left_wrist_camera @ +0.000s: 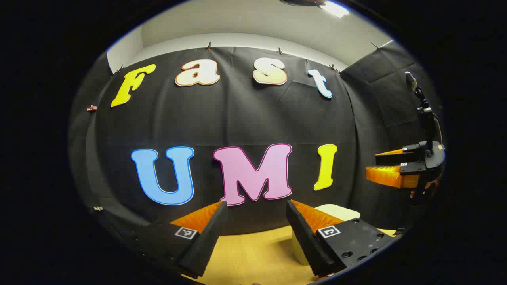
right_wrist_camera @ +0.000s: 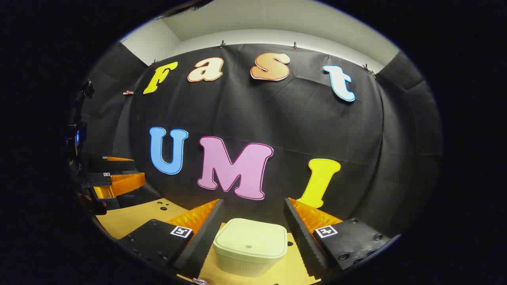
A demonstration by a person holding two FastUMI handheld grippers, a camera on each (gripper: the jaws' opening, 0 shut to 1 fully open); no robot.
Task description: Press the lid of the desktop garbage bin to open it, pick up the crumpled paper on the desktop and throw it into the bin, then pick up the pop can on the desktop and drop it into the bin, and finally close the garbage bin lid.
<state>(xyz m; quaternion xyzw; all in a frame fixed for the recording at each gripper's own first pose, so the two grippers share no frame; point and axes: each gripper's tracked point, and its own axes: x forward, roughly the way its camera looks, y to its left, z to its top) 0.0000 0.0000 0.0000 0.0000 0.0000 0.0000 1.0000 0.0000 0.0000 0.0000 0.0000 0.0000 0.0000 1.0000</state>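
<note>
You are holding two grippers above the wooden desktop; the right gripper is hanging released, its fingers framing one garbage bin, lid shut; the left gripper is gaping too, the bin's corner just beside one finger; something at the bottom edge is possibly a pop can.

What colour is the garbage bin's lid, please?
Pale cream, like the garbage bin below it; the lid shows best in the right gripper view.

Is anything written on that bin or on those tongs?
Bin: no words; a tiny round mark on its lid, too small to read.
Left tongs: square coded tags, no readable text.
Right tongs: the same kind of tags, no readable text.
</note>
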